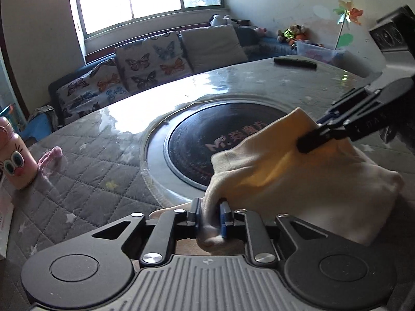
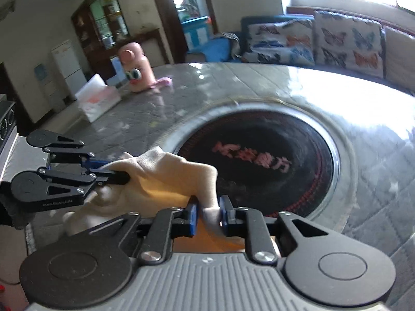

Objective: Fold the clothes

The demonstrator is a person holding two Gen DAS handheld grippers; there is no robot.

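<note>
Quilted desk (image 1: pixel 85 181), round dark inset. Cream garment (image 1: pixel 285 181) hung just above its near edge, bunched; left tongs (image 1: pixel 210 216) and right tongs (image 2: pixel 208 216) each narrowly pinching one edge. Folding unfinished.

Wrist views close, angled down; share hotplate (image 1: pixel 220 140), blurred.

The cream garment (image 1: pixel 298 181) hides the lower right of the dark round hob (image 1: pixel 220 140), and its own lower edge vanishes behind the left gripper (image 1: pixel 210 216) at the bottom of the frame. The pink bottle (image 1: pixel 14 158) is cut by the left edge. In the right wrist view the hob's lettering (image 2: pixel 253 156) is blurred, unreadable.
</note>
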